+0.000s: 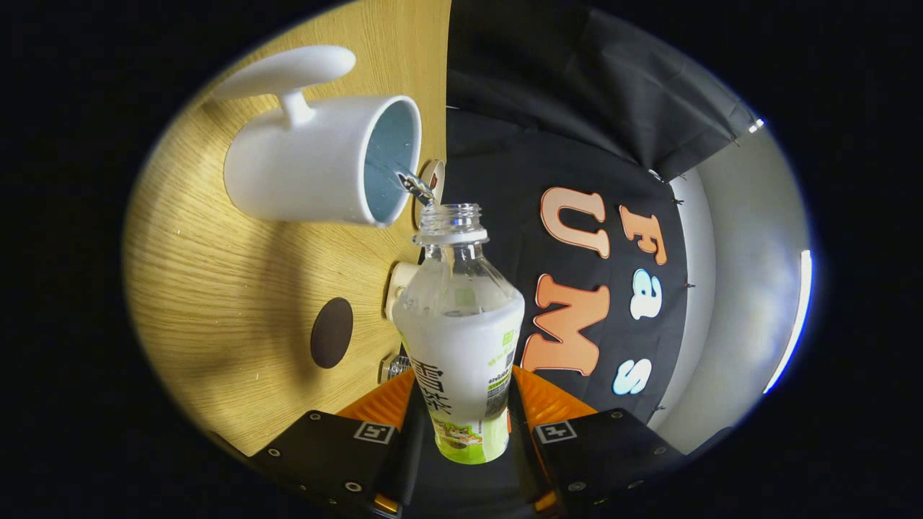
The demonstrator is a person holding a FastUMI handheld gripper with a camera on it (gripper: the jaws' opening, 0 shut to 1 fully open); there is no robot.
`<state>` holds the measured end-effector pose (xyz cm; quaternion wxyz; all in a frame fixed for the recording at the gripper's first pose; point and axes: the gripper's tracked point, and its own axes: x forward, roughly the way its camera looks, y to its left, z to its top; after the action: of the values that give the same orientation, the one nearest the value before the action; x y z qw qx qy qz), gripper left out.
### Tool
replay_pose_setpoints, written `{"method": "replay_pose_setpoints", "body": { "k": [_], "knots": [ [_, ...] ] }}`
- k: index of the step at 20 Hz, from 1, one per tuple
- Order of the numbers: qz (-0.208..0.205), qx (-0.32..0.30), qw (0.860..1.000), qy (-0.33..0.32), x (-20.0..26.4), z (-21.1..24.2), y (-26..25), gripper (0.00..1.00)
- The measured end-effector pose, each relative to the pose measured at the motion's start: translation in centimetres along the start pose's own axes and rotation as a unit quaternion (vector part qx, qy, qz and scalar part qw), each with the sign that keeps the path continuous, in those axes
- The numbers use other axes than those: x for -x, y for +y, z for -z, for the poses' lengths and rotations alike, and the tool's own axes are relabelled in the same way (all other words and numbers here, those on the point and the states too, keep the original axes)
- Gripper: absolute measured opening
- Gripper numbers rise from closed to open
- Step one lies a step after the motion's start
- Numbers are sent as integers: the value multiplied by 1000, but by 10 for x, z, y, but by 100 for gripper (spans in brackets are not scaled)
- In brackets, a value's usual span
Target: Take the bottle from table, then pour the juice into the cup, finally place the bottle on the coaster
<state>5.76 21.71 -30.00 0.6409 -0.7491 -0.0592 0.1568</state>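
Observation:
My gripper point(461, 425) is shut on a clear plastic bottle point(461, 331) with a white and green label, both fingers pressing its lower body. The view is rolled sideways, so the bottle is tipped over. Its open neck point(451, 216) sits right at the rim of a white mug point(317, 162) with a pale blue inside. A thin stream of clear liquid point(412, 184) runs from the bottle's mouth into the mug. A dark round coaster point(332, 332) lies on the wooden table point(216, 288), beside the bottle and nearer the fingers than the mug.
A white bottle cap point(399, 282) lies on the table just behind the bottle's shoulder. A small metallic thing point(395, 367) lies near the table's edge by the fingers. The mug's handle point(288, 72) points away from the bottle. The booth's black cloth wall hangs beyond the table's edge.

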Motion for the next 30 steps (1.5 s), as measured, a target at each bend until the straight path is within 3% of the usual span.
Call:
{"method": "replay_pose_setpoints", "body": {
  "k": [30],
  "knots": [
    [24,62,997,-23,-2,-7,-24,56]
  ]
}}
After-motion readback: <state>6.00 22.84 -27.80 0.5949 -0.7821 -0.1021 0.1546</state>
